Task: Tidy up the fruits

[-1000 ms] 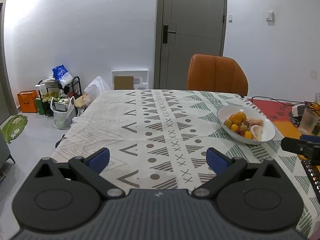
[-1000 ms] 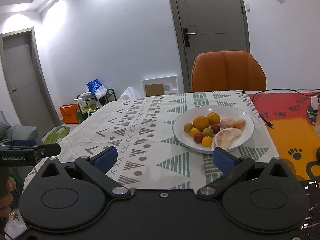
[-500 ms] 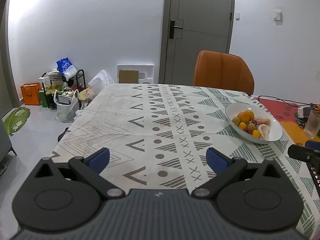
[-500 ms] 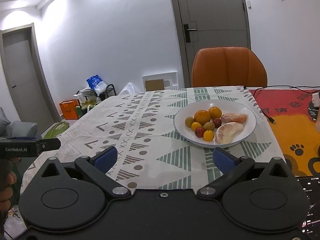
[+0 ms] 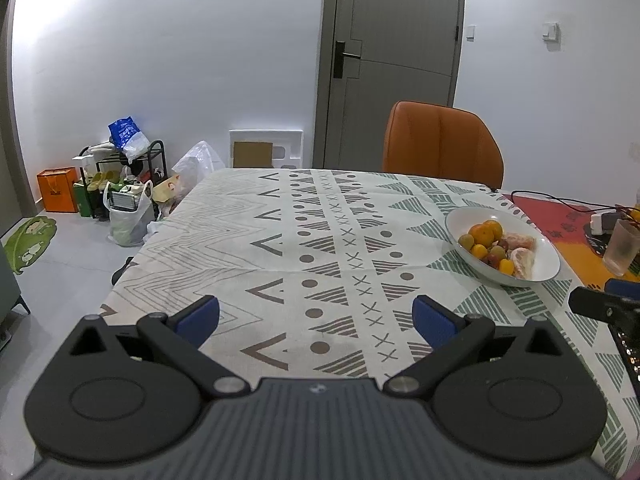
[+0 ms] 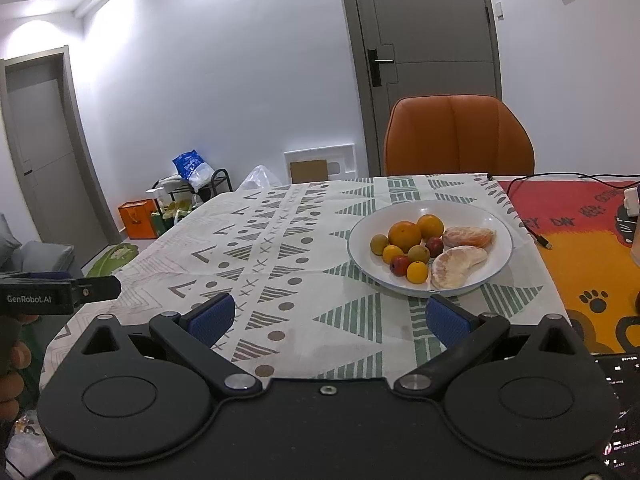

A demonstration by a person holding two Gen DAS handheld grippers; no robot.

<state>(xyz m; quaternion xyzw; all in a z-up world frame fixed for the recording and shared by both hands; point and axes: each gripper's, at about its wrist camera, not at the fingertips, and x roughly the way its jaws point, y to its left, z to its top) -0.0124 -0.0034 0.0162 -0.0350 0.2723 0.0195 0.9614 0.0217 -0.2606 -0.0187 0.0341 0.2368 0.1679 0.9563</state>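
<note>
A white plate (image 6: pixel 496 268) sits on the patterned tablecloth (image 6: pixel 280 256). It holds two oranges (image 6: pixel 405 235), peeled citrus segments (image 6: pixel 458 266) and several small yellow, red and green fruits. My right gripper (image 6: pixel 327 319) is open over the cloth, a little short of the plate's near rim. In the left wrist view the same plate (image 5: pixel 540 268) lies far to the right. My left gripper (image 5: pixel 316 316) is open above bare cloth, well left of the plate. Neither gripper holds anything.
An orange chair (image 6: pixel 458 136) stands at the table's far side. A red and orange mat (image 6: pixel 580 232) with a black cable lies right of the plate. A frosted glass (image 5: pixel 622 246) stands at the far right. Bags and a rack (image 5: pixel 120 184) crowd the floor at left.
Both grippers have drawn back slightly from the table, so the plate looks a bit farther away in each view. Both stay open and empty.
</note>
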